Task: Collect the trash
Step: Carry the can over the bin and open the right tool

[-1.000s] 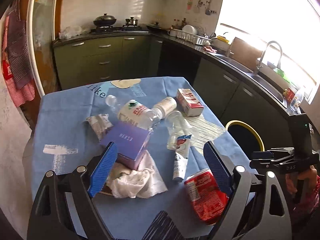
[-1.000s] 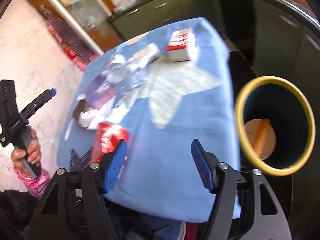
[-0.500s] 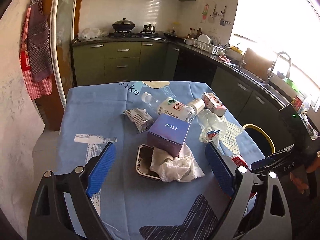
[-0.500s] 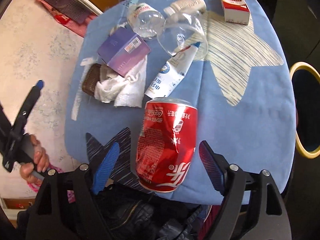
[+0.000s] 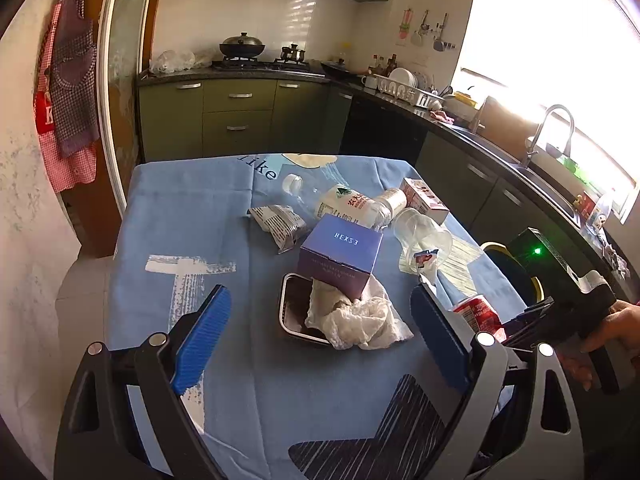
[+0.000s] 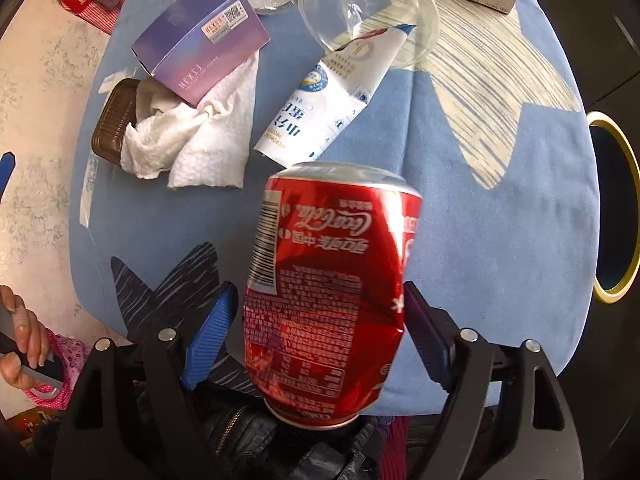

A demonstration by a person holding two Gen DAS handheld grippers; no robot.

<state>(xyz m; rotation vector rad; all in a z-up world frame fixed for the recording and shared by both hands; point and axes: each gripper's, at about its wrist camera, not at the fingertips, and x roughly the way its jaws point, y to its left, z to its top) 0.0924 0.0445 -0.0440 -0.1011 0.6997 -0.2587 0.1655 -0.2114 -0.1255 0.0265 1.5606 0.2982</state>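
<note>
A dented red cola can [image 6: 328,280] lies on its side near the front edge of the blue-clothed table [image 6: 480,200]. My right gripper [image 6: 318,292] points steeply down over it, jaws wide on either side. A gap shows at the left pad, so nothing is gripped. The left wrist view shows the same can [image 5: 478,314] at the right, with the right gripper [image 5: 532,314] beside it in a person's hand. My left gripper [image 5: 319,292] hovers open and empty, short of a white tissue [image 5: 356,316] lying in a dark tray [image 5: 292,304].
A purple box [image 5: 340,252], a crumpled wrapper [image 5: 278,220], a plastic bottle [image 5: 344,204], a clear cup [image 5: 422,236], a white pouch [image 6: 328,112] and a red-and-white carton [image 5: 424,200] litter the table. A yellow-rimmed bin [image 6: 616,208] stands off its right side.
My right gripper tipped downward and came in over the can, which now lies between its fingers. My left gripper drew back from the pile, so the can slid out from between its fingers.
</note>
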